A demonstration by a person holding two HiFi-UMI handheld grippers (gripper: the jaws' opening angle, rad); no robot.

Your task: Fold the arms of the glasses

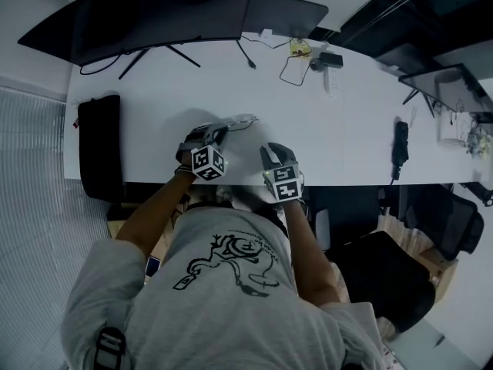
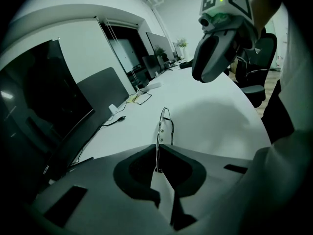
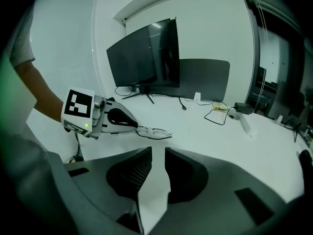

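Near edge of the white worktop (image 1: pixel 146 106): my right gripper (image 3: pixel 158 153) hangs just over it, jaws a narrow slit apart with nothing between them, so it's empty. My left gripper (image 2: pixel 159 148) is just beside it, jaws clamped on one end of the thin silver wire-framed glasses (image 2: pixel 164 124). The rest of the frame sticks out past the tips, over the worktop a little in from the near edge, about mid-width. I can't tell whether the free end touches the surface. Progress, my read: the glasses look flat and compact, with no arm swung out, so at least one arm seems folded in. I can't confirm both. What's likely left is to check or close the other arm, then set the glasses down. View differences: the left gripper view alone shows the clamp itself, with the frame edge-on and a thin bar lying alongside it. The right gripper view gives the side-on shape, lens rims included, plus its own empty slit. The head view reduces the glasses to a glint but gives the layout: a black pouch (image 1: pixel 100 145) at the left edge, a black curved monitor (image 1: pixel 154 18) and loose cables (image 1: pixel 296 60) along the far edge.
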